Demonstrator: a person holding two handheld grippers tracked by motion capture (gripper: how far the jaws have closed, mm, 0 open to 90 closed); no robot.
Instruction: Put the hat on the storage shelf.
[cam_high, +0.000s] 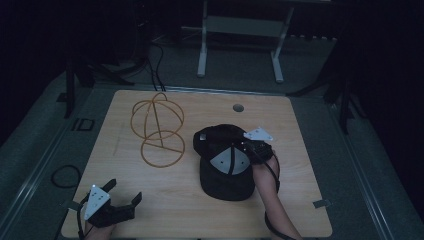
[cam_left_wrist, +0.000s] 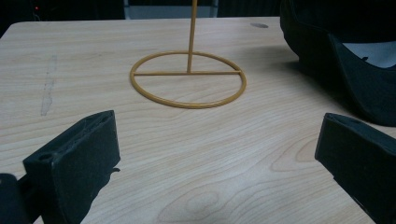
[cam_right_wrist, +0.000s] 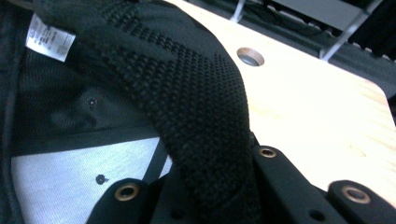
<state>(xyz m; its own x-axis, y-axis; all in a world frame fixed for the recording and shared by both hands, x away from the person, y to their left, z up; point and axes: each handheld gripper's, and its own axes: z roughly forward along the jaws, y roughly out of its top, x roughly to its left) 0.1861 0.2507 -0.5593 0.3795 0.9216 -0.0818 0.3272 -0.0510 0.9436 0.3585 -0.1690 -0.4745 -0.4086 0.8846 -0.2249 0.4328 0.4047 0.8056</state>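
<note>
Wood tabletop (cam_high: 300, 150) mid-frame, dark room w/ grey floor. Right hand-held gripper (cam_high: 248, 150) clamps cap (cam_high: 222, 175) rim; left hand-held gripper (cam_high: 122, 192), lower left, jaws wide, empty.

Dim room, grey carpeted floor (cam_high: 240, 65), pale wooden table (cam_high: 295, 150), white-legged desk frame (cam_high: 240, 30) behind, dark surroundings

My high view looks forward and down over the whole table (cam_high: 150, 200). My left gripper view sits low, facing across the wood to the wire stand (cam_left_wrist: 188, 79). My right gripper view presses close against the cap (cam_right_wrist: 187, 102), which all three share.
</note>
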